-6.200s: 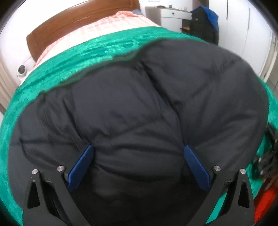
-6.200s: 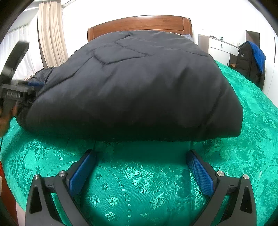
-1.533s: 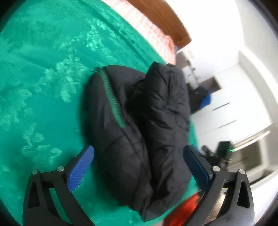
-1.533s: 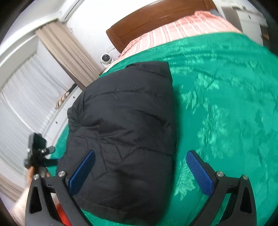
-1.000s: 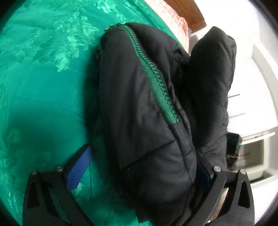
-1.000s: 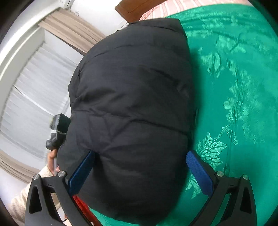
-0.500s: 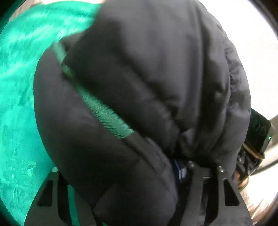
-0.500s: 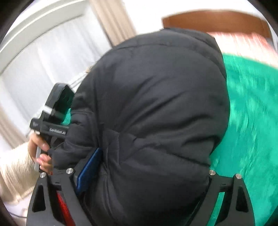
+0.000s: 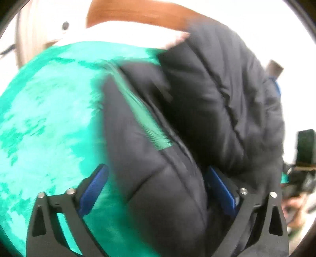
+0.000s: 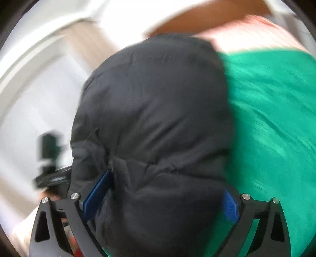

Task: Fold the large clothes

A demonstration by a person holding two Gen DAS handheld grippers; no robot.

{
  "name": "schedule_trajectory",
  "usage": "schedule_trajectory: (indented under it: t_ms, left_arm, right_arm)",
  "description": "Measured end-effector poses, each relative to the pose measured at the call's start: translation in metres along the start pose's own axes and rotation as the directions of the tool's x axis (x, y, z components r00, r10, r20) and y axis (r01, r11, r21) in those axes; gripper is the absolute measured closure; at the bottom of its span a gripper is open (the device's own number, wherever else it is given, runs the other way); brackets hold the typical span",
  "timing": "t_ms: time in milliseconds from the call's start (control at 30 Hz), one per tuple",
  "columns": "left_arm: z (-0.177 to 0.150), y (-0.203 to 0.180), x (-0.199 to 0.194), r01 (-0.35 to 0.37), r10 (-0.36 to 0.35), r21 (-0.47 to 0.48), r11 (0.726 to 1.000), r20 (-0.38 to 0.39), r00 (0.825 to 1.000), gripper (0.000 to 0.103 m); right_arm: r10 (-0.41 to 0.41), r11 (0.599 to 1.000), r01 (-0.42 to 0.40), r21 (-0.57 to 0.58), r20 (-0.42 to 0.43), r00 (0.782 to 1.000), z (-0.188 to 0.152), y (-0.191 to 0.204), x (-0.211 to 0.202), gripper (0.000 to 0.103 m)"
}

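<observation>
Jacket (image 9: 158, 197) betw. both grippers' jaws

a green patterned bedspread (image 9: 49, 118) covers the bed, with pale pink bedding (image 10: 256, 33) beyond it toward a brown wooden headboard (image 9: 138, 14). the walls are white and brightly lit. a beige curtain (image 10: 88, 41) hangs at the left of the right view. both views are motion-blurred.
</observation>
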State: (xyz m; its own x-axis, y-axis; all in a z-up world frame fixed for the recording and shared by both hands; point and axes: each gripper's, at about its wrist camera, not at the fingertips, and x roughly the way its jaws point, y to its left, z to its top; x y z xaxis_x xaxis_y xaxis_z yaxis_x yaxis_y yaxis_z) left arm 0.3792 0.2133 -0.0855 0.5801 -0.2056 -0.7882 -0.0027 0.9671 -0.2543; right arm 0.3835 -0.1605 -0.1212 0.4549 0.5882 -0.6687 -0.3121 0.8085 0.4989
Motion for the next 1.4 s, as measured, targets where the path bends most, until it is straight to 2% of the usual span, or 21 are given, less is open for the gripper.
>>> schedule_trajectory:
  t_ms: [67, 133, 233, 267, 333, 367, 400, 433, 467, 533, 567, 667, 733, 833, 967, 1067, 1133, 1200, 1267, 1333, 1400]
  left_arm:
    - [-0.014, 0.015, 0.000, -0.002, 0.003, -0.053, 0.999, 0.018, 1.000, 0.008]
    - [-0.028, 0.018, -0.015, 0.036, -0.026, -0.096, 0.995, 0.104, 0.994, 0.006]
    - [-0.036, 0.016, -0.045, -0.052, 0.067, -0.077, 0.996, 0.207, 0.976, 0.003]
    - [-0.036, 0.017, -0.053, -0.101, 0.111, -0.053, 0.993, 0.243, 0.964, 0.002]
    - [-0.043, -0.010, -0.072, -0.232, 0.215, 0.017, 0.972, 0.318, 0.923, 0.001]
    - [-0.041, -0.025, -0.078, -0.268, 0.239, 0.038, 0.963, 0.345, 0.908, 0.000]
    - [-0.046, -0.040, -0.086, -0.320, 0.270, 0.070, 0.945, 0.390, 0.880, 0.000]
    - [-0.076, -0.031, -0.115, -0.349, 0.282, 0.092, 0.932, 0.419, 0.863, 0.000]
    - [-0.082, -0.041, -0.123, -0.380, 0.295, 0.115, 0.918, 0.444, 0.846, 0.000]
    - [-0.091, -0.058, -0.142, -0.418, 0.308, 0.140, 0.897, 0.479, 0.822, 0.000]
    - [-0.093, -0.066, -0.147, -0.427, 0.307, 0.149, 0.892, 0.492, 0.815, 0.000]
    - [-0.109, -0.082, -0.167, -0.427, 0.305, 0.141, 0.893, 0.508, 0.806, 0.000]
    - [-0.115, -0.089, -0.177, -0.426, 0.305, 0.132, 0.895, 0.515, 0.801, 0.000]
    - [-0.123, -0.096, -0.185, -0.427, 0.309, 0.115, 0.897, 0.528, 0.791, 0.000]
    - [-0.131, -0.101, -0.191, -0.438, 0.326, 0.087, 0.895, 0.544, 0.773, 0.000]
    - [-0.138, -0.107, -0.195, -0.458, 0.353, 0.060, 0.887, 0.552, 0.756, 0.000]
    - [-0.140, -0.107, -0.194, -0.456, 0.365, 0.053, 0.888, 0.522, 0.771, 0.000]
    - [-0.144, -0.106, -0.191, -0.435, 0.354, 0.059, 0.898, 0.490, 0.797, 0.000]
    - [-0.152, -0.105, -0.189, -0.430, 0.357, 0.054, 0.901, 0.471, 0.807, 0.000]
    - [-0.164, -0.103, -0.189, -0.392, 0.326, 0.068, 0.917, 0.439, 0.837, 0.000]
    - [-0.181, -0.102, -0.188, -0.339, 0.279, 0.092, 0.936, 0.392, 0.877, 0.000]
  right_arm:
    - [-0.053, 0.998, 0.052, 0.025, 0.015, 0.999, -0.013, -0.021, -0.010, 0.005]
    - [-0.049, 0.999, 0.049, 0.000, 0.087, 0.995, -0.033, -0.026, -0.035, 0.004]
    - [-0.092, 0.992, 0.105, -0.076, 0.148, 0.985, -0.054, -0.011, -0.060, 0.002]
    - [-0.115, 0.985, 0.136, -0.110, 0.175, 0.978, -0.063, -0.001, -0.072, 0.001]
    - [-0.152, 0.963, 0.198, -0.182, 0.241, 0.959, -0.068, 0.012, -0.093, 0.001]
    - [-0.168, 0.947, 0.235, -0.220, 0.284, 0.944, -0.074, 0.023, -0.103, 0.001]
    - [-0.187, 0.926, 0.281, -0.253, 0.338, 0.922, -0.078, 0.032, -0.113, 0.001]
    - [-0.205, 0.902, 0.332, -0.276, 0.402, 0.892, -0.087, 0.044, -0.128, 0.000]
    - [-0.212, 0.891, 0.356, -0.282, 0.436, 0.875, -0.088, 0.050, -0.134, 0.000]
    - [-0.230, 0.876, 0.403, -0.263, 0.506, 0.831, -0.098, 0.064, -0.154, 0.000]
    - [-0.255, 0.877, 0.408, -0.253, 0.474, 0.843, -0.097, 0.065, -0.152, 0.000]
    - [-0.267, 0.895, 0.354, -0.270, 0.310, 0.913, -0.099, 0.061, -0.147, 0.000]
    - [-0.266, 0.898, 0.358, -0.255, 0.334, 0.905, -0.106, 0.056, -0.152, 0.000]
    - [-0.289, 0.890, 0.396, -0.226, 0.393, 0.873, -0.117, 0.059, -0.163, 0.000]
    - [-0.288, 0.889, 0.394, -0.233, 0.385, 0.877, -0.125, 0.063, -0.170, 0.000]
    - [-0.346, 0.860, 0.459, -0.222, 0.408, 0.845, -0.135, 0.071, -0.181, 0.000]
    - [-0.352, 0.853, 0.471, -0.226, 0.417, 0.838, -0.141, 0.075, -0.184, 0.000]
    - [-0.345, 0.861, 0.454, -0.230, 0.391, 0.853, -0.146, 0.077, -0.181, 0.000]
    - [-0.384, 0.851, 0.468, -0.239, 0.327, 0.864, -0.153, 0.079, -0.172, 0.000]
    - [-0.419, 0.835, 0.491, -0.247, 0.291, 0.860, -0.161, 0.082, -0.168, 0.000]
    - [-0.405, 0.844, 0.479, -0.241, 0.299, 0.864, -0.176, 0.086, -0.172, 0.000]
